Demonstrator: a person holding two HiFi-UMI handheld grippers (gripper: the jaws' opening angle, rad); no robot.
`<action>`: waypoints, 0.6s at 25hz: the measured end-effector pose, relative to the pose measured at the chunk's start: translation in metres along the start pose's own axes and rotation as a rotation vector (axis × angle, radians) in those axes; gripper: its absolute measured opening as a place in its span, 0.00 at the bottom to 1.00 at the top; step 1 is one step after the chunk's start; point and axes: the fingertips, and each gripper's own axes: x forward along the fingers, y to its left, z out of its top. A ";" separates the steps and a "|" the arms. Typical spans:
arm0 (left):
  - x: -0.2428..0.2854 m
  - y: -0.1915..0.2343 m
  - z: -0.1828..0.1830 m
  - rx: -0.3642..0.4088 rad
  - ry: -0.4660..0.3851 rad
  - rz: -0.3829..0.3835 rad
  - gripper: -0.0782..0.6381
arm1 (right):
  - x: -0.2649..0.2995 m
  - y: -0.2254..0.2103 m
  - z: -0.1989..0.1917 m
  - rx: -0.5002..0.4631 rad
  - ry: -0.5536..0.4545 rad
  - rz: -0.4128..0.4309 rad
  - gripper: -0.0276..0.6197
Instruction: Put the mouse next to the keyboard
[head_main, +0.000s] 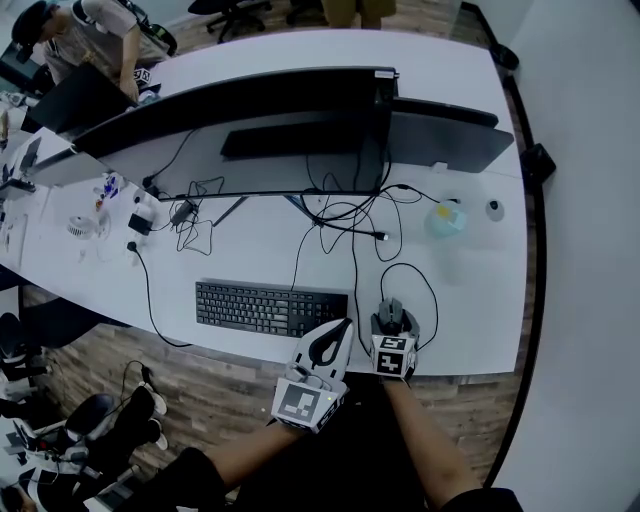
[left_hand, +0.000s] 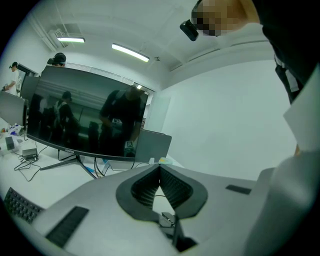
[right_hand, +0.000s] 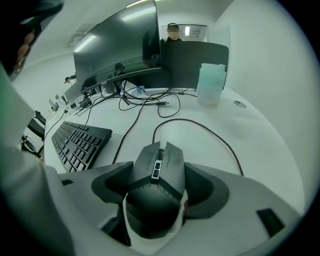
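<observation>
Angular matte-black wired mouse (right_hand: 159, 167) just right of the flat black keyboard (head_main: 270, 307), on the smooth white desk (head_main: 470, 290), clamped by the right gripper (head_main: 393, 320), left gripper (head_main: 343, 326) pinched closed, empty, beside the keyboard's right end

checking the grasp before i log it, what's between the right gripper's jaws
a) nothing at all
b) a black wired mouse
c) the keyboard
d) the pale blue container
b: in the right gripper view the mouse sits between the jaws of the right gripper, which close on its sides, while the keyboard lies apart on the desk to the left.
</observation>
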 end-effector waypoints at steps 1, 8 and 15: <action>-0.001 0.000 0.000 0.001 0.002 0.004 0.11 | 0.000 0.001 0.001 0.003 -0.001 0.004 0.54; -0.011 -0.005 -0.004 -0.048 -0.004 -0.027 0.11 | 0.000 0.000 0.003 0.016 -0.020 0.027 0.54; -0.033 -0.008 0.004 -0.030 -0.038 -0.042 0.11 | -0.031 0.005 0.011 0.053 -0.076 0.056 0.55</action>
